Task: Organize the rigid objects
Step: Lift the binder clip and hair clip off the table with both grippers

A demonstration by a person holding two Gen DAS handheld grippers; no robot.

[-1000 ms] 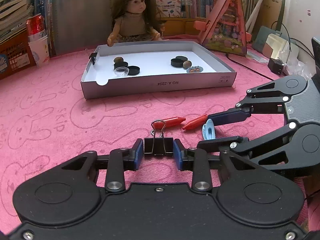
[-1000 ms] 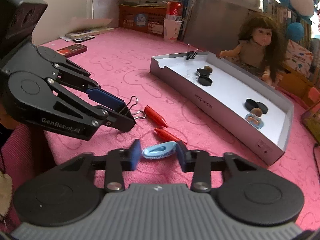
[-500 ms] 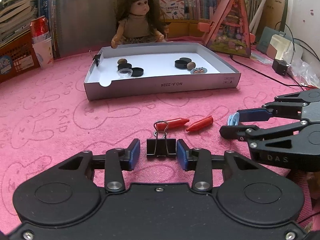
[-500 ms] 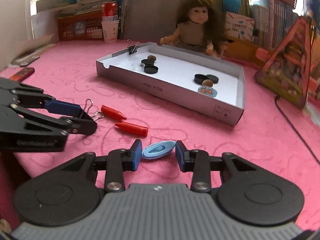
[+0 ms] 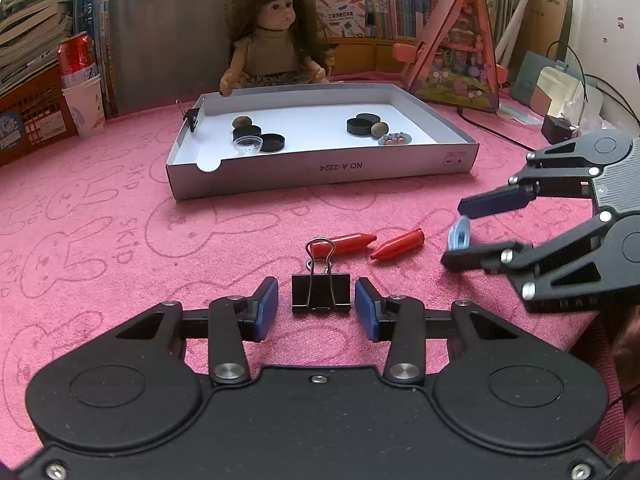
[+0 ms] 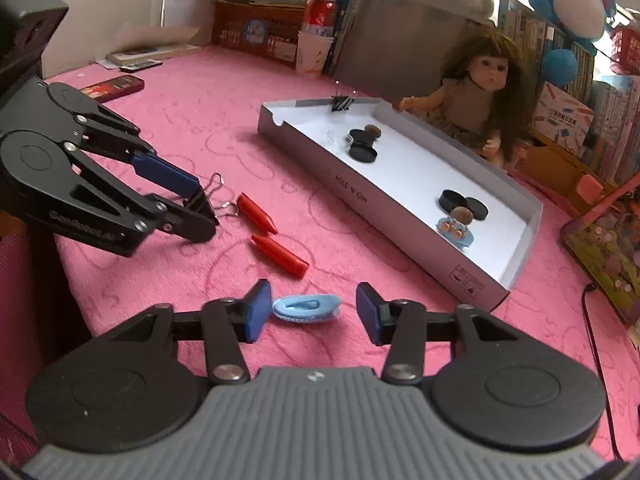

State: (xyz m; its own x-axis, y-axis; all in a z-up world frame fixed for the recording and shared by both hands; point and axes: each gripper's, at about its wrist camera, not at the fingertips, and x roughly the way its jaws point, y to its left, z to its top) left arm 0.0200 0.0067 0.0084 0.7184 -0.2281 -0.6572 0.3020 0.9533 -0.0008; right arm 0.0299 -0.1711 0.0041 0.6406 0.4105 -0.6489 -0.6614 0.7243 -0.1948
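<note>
A black binder clip [image 5: 321, 292] lies on the pink cloth between the open fingers of my left gripper [image 5: 316, 305], apart from both pads. It also shows in the right wrist view [image 6: 208, 200]. A light blue oval clip [image 6: 306, 309] lies between the open fingers of my right gripper [image 6: 309, 312], near the left pad. In the left wrist view the blue clip [image 5: 459, 236] stands between the right gripper's fingers. Two red crayon-like pieces [image 5: 396, 243] lie just beyond. A grey cardboard tray [image 5: 320, 170] farther back holds black caps, small stones and a clear cup.
A doll [image 5: 276, 40] sits behind the tray. Another binder clip [image 5: 191, 114] is clipped on the tray's left wall. A paper cup and red can [image 5: 82, 88] stand at the left, a pink toy house [image 5: 460, 56] at the right, books behind.
Both grippers have opened wider; the binder clip and the blue clip now lie loose between the fingers. The right gripper has swung its view back to the left.
</note>
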